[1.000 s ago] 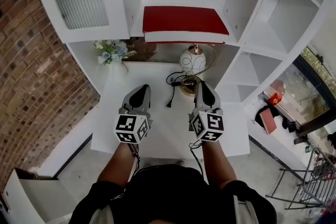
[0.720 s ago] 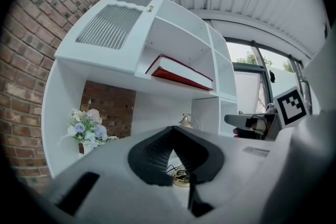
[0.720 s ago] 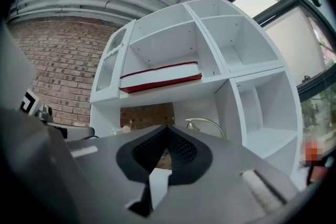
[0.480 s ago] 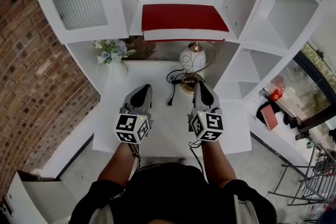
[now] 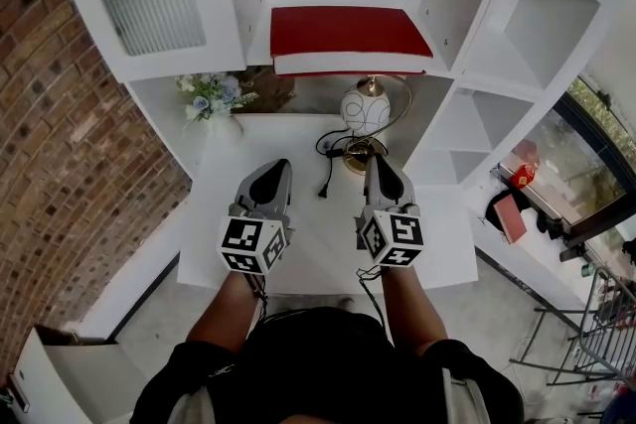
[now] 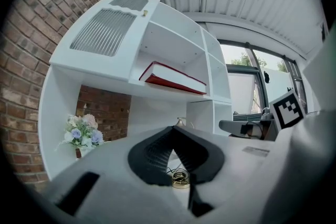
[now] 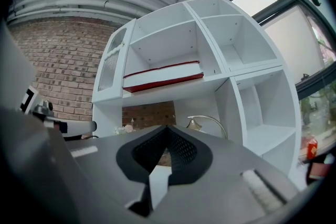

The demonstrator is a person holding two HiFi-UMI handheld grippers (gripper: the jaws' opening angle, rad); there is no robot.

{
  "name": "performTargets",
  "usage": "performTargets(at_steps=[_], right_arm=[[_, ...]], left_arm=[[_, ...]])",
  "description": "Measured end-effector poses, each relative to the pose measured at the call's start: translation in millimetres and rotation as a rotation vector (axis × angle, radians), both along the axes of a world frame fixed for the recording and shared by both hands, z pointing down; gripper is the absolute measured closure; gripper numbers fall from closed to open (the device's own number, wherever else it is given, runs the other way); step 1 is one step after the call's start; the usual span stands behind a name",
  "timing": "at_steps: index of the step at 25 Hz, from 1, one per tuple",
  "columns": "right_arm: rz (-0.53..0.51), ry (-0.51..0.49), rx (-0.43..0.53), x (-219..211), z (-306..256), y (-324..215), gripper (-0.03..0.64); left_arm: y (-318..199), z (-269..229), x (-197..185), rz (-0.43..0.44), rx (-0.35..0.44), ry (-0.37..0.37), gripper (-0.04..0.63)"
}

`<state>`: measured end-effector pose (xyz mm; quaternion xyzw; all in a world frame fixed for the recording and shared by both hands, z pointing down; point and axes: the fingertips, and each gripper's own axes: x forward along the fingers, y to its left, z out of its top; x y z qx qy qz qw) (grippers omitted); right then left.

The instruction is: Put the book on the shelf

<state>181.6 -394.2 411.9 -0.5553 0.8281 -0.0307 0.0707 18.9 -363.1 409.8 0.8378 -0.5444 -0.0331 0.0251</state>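
Note:
A red book (image 5: 348, 35) with white page edges lies flat on the middle shelf of the white shelf unit (image 5: 238, 5). It also shows as the red book (image 6: 170, 77) in the left gripper view and the red book (image 7: 163, 76) in the right gripper view. My left gripper (image 5: 275, 169) hovers over the white desk (image 5: 229, 253), shut and empty. My right gripper (image 5: 376, 166) is beside it, also shut with nothing in it. Both are well below and in front of the book.
A round white lamp (image 5: 365, 112) with a brass base and black cord (image 5: 326, 176) stands at the back of the desk. A small vase of flowers (image 5: 212, 97) sits back left. A brick wall (image 5: 60, 134) runs on the left; open side shelves (image 5: 517, 55) are on the right.
Both grippers have stayed almost where they were. The view has shifted slightly, nothing else moved.

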Motion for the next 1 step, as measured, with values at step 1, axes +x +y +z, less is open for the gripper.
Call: performTargets(at_steps=[1], right_arm=[[-0.002,-0.003,0.000,-0.7,-0.4,0.6,0.604]], left_arm=[[0.7,0.2,-0.5,0.000,-0.002,0.003,0.594]])
